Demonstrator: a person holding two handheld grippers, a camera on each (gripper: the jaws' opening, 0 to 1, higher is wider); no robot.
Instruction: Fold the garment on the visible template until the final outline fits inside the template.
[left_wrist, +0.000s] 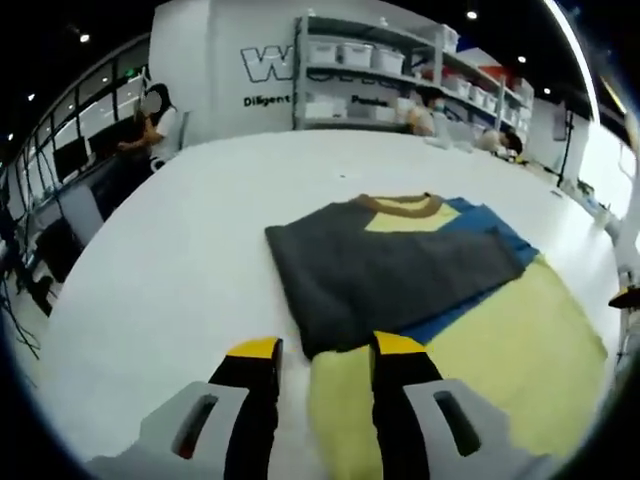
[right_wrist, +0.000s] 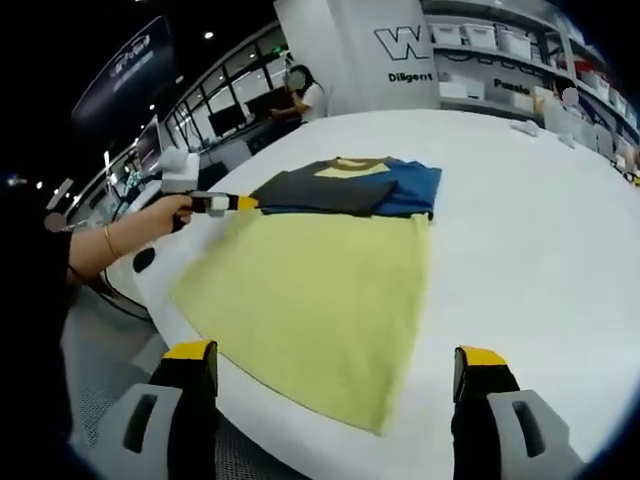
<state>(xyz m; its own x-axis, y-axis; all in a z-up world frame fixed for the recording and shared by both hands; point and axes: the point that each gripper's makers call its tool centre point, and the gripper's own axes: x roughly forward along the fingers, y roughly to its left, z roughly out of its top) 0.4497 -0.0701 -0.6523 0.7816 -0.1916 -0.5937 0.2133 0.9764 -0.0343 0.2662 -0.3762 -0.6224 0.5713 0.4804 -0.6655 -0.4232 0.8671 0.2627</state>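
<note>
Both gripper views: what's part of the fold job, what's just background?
Job:
- garment, yellow body with grey and blue sleeves folded over the top
- left tool, jaws open at the grey sleeve's edge
- right tool, open
- white table

Background:
- storage shelves
- seated person

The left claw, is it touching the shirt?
Touching. In the right gripper view, the left claw tips meet the shirt at its dark sleeve edge; the left gripper view shows its fingers over the fabric.

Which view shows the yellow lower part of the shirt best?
The right gripper view: the whole yellow part lies spread between its open tongs. In the left gripper view the yellow part is partly cut off by the tongs.
</note>
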